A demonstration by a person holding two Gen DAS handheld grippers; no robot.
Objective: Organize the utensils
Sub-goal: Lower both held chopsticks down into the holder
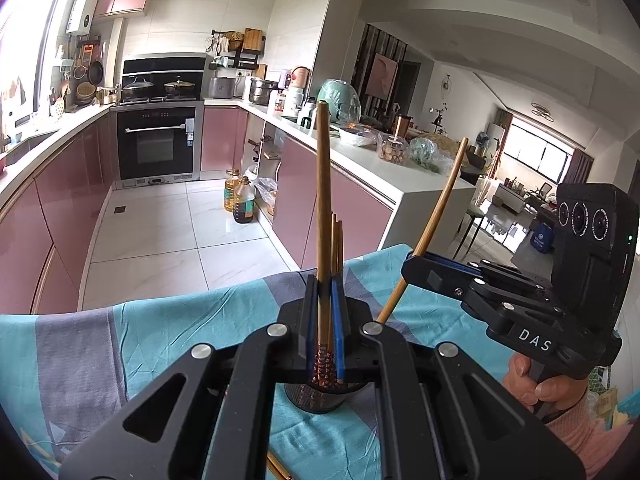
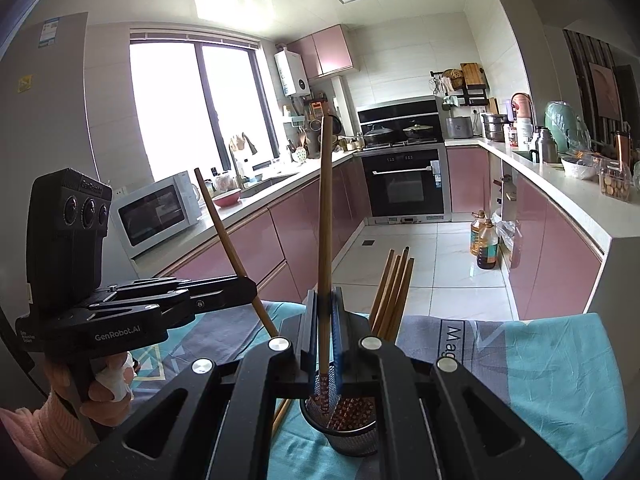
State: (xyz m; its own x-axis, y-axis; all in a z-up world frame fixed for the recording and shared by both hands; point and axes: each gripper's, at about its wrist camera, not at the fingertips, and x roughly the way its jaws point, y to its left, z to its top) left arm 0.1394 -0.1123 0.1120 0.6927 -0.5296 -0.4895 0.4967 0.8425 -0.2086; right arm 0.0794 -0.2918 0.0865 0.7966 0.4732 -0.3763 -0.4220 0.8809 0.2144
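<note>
Both hand-held grippers, left (image 1: 325, 292) and right (image 2: 325, 304), each clamp a long brown wooden chopstick (image 1: 322, 208) above the black mesh cup (image 2: 340, 432).

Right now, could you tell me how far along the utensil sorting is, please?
Done: several chopsticks stand in the mesh holder. In hand: the left hand-held gripper and right hand-held gripper each clamp one more stick by it. Left: dropping both in, plus a loose chopstick on the cloth.
</note>
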